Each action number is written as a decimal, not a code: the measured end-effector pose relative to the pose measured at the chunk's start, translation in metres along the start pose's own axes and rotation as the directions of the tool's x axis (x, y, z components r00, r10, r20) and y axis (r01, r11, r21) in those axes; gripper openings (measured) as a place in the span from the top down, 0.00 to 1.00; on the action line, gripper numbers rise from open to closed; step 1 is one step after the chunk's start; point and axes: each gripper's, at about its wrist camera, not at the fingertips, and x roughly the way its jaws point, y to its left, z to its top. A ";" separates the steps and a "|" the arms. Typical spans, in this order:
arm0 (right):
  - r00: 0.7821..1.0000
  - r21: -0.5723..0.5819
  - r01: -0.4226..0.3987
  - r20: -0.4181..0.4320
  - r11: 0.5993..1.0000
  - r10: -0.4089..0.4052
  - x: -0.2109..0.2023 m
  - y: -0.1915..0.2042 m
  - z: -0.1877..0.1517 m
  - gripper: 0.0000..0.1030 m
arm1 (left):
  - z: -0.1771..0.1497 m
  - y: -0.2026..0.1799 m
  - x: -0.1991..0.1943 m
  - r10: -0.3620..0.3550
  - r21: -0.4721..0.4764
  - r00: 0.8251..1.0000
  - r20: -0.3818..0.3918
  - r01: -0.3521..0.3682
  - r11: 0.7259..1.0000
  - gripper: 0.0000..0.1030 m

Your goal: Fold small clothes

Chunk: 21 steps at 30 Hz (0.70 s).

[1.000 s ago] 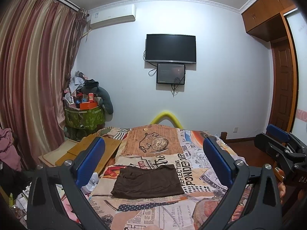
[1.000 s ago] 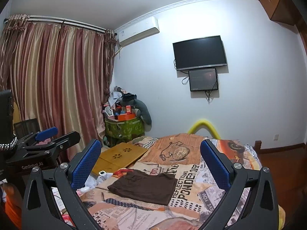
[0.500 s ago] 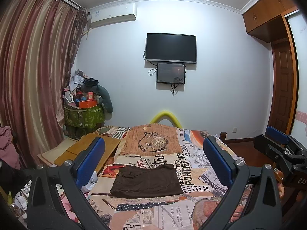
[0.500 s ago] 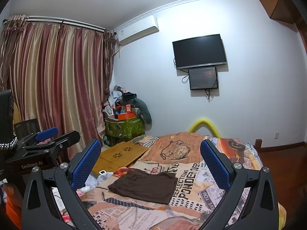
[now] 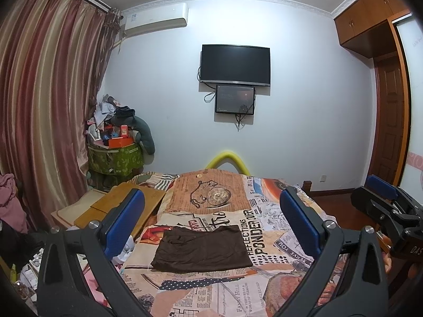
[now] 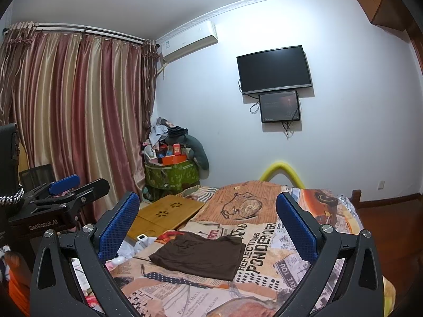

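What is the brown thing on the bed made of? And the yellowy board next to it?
The brown garment looks like soft matte cloth: it lies limp with small wrinkles. The board looks like smooth bamboo or light wood, judging by its grain and flower-shaped cutouts, though I can't be sure.

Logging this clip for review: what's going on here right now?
A person holds two handheld grippers above a bed with a newspaper-print bedspread. The left gripper and right gripper are both open and hold nothing. A dark brown garment lies flat on the bedspread, already a neat rectangle, with neither gripper touching it.
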 end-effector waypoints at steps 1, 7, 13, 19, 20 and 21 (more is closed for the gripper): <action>1.000 0.001 0.001 0.000 1.000 -0.001 0.000 0.000 -0.001 0.00 | 0.000 0.000 0.001 -0.005 -0.001 1.000 -0.003 0.005 1.000 0.00; 1.000 0.009 0.004 -0.007 1.000 -0.004 0.001 -0.001 -0.002 0.00 | 0.000 0.004 0.004 -0.022 -0.014 0.999 -0.026 0.021 1.000 0.00; 1.000 0.006 0.005 -0.015 1.000 -0.005 0.002 0.002 -0.003 0.00 | -0.002 -0.001 0.005 -0.015 0.005 1.000 -0.027 0.015 1.000 0.00; 1.000 0.005 0.007 -0.019 1.000 -0.007 0.002 0.004 -0.002 0.00 | -0.002 -0.006 0.002 -0.020 0.021 1.000 -0.013 0.020 1.000 0.00; 1.000 0.004 0.009 -0.018 1.000 -0.009 0.002 0.004 -0.002 0.00 | -0.003 -0.007 0.002 -0.023 0.022 1.000 -0.014 0.024 0.999 0.00; 1.000 0.003 0.011 -0.018 1.000 -0.011 0.002 0.004 -0.003 0.00 | -0.003 -0.006 0.002 -0.026 0.023 1.000 -0.016 0.026 0.999 0.00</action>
